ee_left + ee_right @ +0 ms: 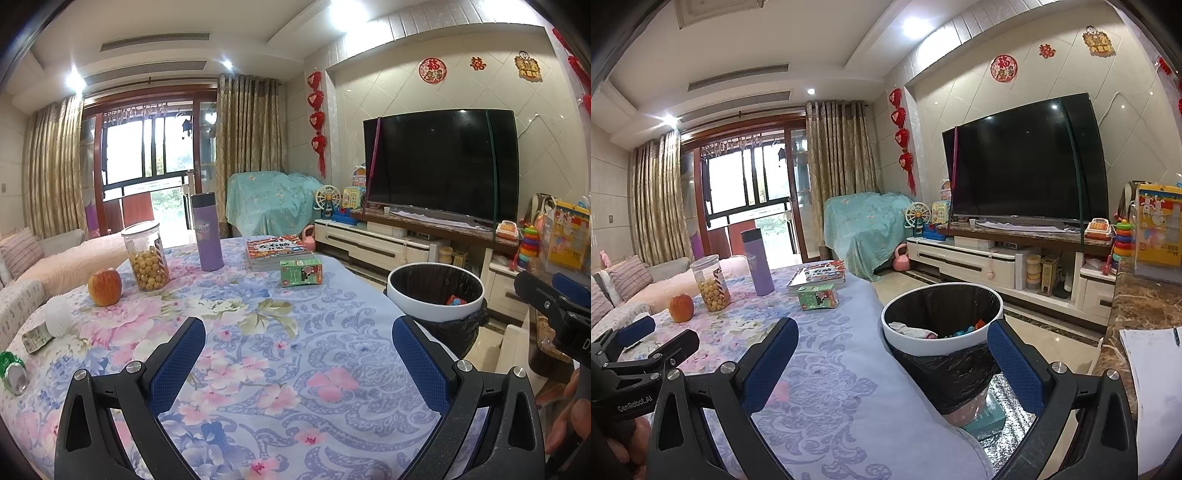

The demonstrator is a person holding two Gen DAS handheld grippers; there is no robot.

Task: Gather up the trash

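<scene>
Here, both grippers spread wide and empty: left gripper (298, 345) over the flowered table (258, 369), right gripper (894, 347) framing the bin (942, 314) off the table's right edge. Far left of the left fingers (177, 362), by the table rim: crushed can (13, 373), folded wrapper (36, 338); green carton (301, 272) well ahead.

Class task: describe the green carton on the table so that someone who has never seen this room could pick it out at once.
Start at the table with the flowered cloth. On its far side lies a stack of books, and the green carton lies on its side just in front of them. It is the only green box there; the purple flask stands upright.
</scene>
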